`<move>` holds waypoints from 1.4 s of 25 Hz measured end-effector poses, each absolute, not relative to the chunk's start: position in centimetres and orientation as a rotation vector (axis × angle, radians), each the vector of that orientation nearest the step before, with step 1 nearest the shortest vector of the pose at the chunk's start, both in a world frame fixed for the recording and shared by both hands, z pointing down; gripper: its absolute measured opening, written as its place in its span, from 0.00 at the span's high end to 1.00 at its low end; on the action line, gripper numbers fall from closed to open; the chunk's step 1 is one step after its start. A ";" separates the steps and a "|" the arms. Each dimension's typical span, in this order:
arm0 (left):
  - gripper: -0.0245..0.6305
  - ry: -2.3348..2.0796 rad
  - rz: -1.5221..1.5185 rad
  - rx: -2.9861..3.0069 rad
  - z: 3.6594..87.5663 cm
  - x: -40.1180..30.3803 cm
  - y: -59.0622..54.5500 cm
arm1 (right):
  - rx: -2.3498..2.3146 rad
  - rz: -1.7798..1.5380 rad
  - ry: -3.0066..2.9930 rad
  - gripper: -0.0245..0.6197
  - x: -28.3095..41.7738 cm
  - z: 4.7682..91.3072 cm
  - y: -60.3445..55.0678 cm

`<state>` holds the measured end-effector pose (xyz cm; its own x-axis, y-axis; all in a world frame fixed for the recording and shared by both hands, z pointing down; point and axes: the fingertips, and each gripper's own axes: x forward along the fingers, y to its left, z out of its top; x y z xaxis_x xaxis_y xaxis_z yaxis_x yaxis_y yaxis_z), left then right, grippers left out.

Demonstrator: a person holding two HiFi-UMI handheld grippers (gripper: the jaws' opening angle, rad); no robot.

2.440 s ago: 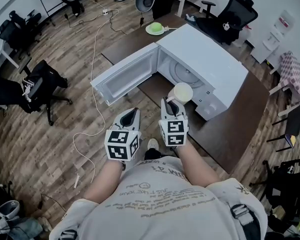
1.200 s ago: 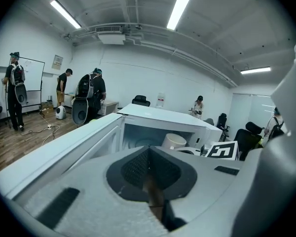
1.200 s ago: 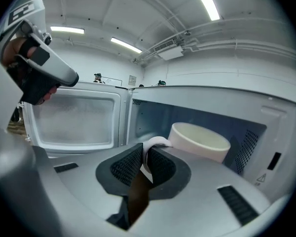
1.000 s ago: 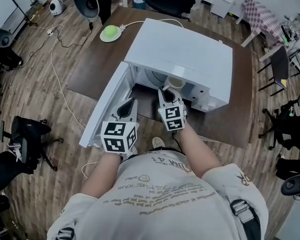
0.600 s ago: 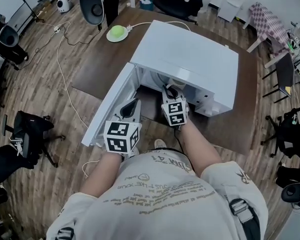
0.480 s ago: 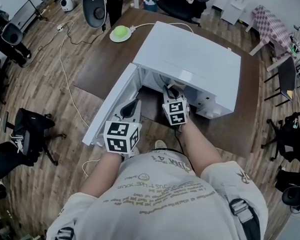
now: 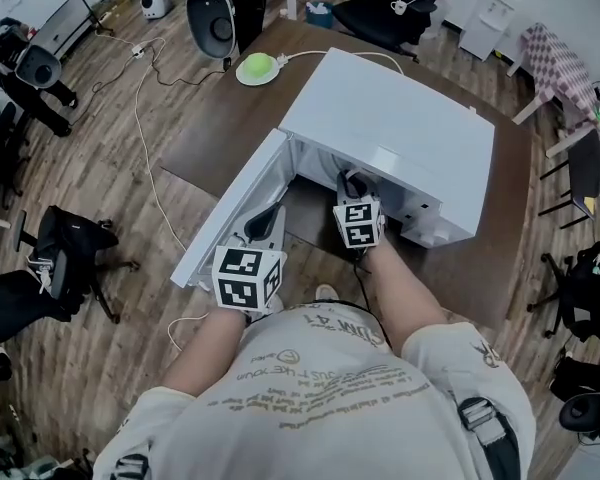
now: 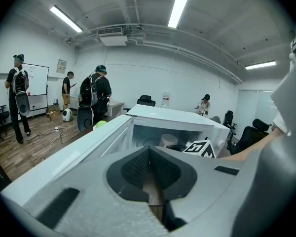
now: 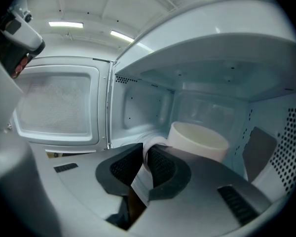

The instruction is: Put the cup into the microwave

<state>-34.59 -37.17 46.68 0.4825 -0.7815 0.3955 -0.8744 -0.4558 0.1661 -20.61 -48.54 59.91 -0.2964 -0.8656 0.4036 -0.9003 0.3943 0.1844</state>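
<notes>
Inside microwave (image 7: 390, 133): cup (image 9: 197, 142), at 1 o'clock off right gripper (image 9: 144, 158)
Right gripper: pads pinching cup handle
Left gripper (image 8: 149, 174): jaws together, empty, at 8 o'clock of right gripper
Door (image 7: 232, 208): open

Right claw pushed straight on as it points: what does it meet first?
Probably the white microwave's back inner wall, and the cream cylindrical cup held by its handle in the right claw would touch it first. Depth is unclear.
</notes>
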 end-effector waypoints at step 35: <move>0.94 -1.159 0.381 2.521 47.0 -29.6 -38.5 | 1.767 0.230 -2.301 0.94 -19.4 53.3 -41.5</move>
